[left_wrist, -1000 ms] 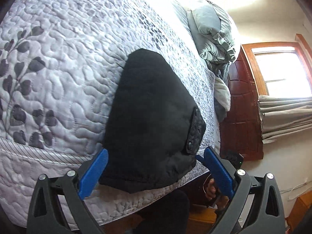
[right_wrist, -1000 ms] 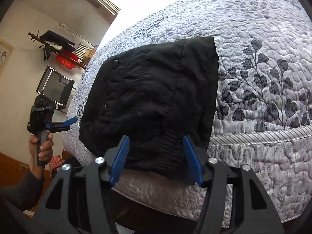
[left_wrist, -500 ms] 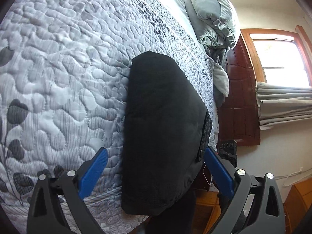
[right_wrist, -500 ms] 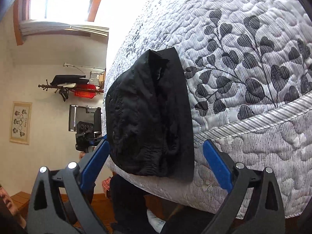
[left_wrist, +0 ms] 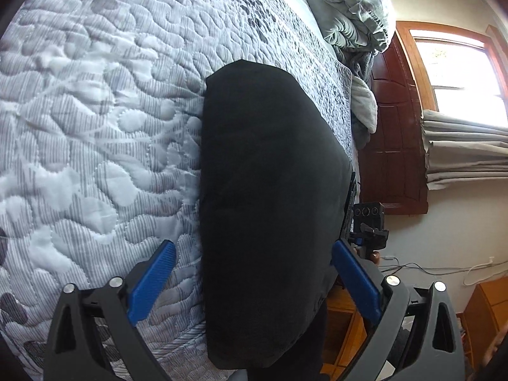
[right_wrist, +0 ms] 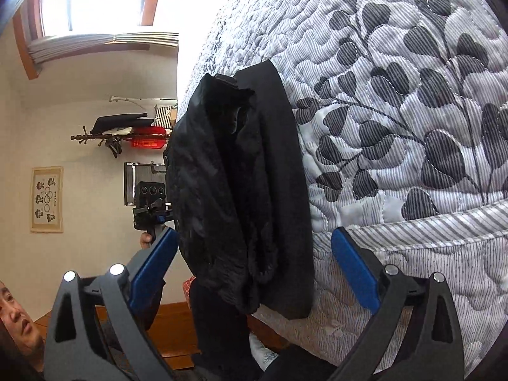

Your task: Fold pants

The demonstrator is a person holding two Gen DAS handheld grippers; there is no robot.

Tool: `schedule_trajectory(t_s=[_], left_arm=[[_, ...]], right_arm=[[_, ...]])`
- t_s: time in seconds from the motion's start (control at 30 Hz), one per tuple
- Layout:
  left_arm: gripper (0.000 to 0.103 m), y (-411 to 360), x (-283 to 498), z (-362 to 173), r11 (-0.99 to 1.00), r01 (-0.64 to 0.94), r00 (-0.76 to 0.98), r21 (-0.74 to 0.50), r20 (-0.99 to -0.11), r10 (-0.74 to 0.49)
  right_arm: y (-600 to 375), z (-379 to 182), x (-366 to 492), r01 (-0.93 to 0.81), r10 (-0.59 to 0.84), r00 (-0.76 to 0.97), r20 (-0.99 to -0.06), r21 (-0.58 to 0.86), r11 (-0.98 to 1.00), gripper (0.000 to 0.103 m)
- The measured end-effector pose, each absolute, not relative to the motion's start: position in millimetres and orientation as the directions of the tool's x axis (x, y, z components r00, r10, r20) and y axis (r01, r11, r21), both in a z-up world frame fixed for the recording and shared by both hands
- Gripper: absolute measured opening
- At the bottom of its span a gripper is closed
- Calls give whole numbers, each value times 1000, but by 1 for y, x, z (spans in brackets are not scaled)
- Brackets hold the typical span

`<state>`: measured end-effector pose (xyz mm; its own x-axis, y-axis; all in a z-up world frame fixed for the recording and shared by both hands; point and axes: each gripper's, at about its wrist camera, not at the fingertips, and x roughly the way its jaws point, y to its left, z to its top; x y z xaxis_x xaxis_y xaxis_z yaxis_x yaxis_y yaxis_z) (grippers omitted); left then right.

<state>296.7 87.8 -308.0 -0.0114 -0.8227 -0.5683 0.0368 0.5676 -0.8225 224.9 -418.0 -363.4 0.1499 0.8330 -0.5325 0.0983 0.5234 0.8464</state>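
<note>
Between the blue pads of the left gripper [left_wrist: 254, 282], which stand wide apart and press on nothing, lies the near end of the folded black pants [left_wrist: 270, 209]; neither pad touches the cloth. Seen from the other side, the right gripper [right_wrist: 252, 263] straddles the same bundle, its jaws having just been opening and now spread about as wide as they go, the pants between them but not gripped. The pants rest as a thick, layered bundle on the grey quilted bedspread [left_wrist: 95, 127], right at the bed's edge, with their near end hanging slightly over it. A dark leaf print [right_wrist: 412, 120] marks the bedspread just beside the pants in the right view. Farther up the bed sit rumpled pale pillows [left_wrist: 349, 9]. Beyond the bed stand a brown wooden door [left_wrist: 393, 139] and a bright window [left_wrist: 457, 73] with a gathered curtain [left_wrist: 463, 155] below it
</note>
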Motion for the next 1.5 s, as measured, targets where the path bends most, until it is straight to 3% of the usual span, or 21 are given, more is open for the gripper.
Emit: schedule_trajectory(t_s=[0.57,0.87,0.93,1.0,1.07,1.13,1.2,1.27,1.5], left_arm=[[99,62,303,-315,553,36,-112,-833,-553,-826],[99,53,300,-316,587,62,-138,-807,-589,-796],[96,50,298,-314,606,77,-131,-792,-610,-781],[83,50,298,-315,601,73,-136,-796,-605,-785],[78,52,298,-315,609,67,-128,-790,-612,-780],[72,55,296,-315,614,59,-114,-787,-617,-779],[59,57,294,-315,618,56,-101,-784,-620,-778],[52,59,293,-313,611,54,-90,-790,-613,-785],[43,63,289,-311,600,51,-51,-799,-602,-797]], right_arm=[[-392,-374,239,92,855,73,-514,857,507,99],[-375,-379,246,75,853,40,-521,852,518,101],[-371,-381,248,71,853,39,-520,853,517,101],[-367,-381,249,66,850,41,-525,850,522,101],[-363,-380,248,37,841,42,-540,842,539,100],[-359,-376,244,4,832,51,-553,833,553,90],[-361,-375,242,11,841,63,-537,843,538,67],[-364,-373,240,12,846,76,-527,849,528,55],[-354,-358,233,-11,839,100,-534,843,538,42]])
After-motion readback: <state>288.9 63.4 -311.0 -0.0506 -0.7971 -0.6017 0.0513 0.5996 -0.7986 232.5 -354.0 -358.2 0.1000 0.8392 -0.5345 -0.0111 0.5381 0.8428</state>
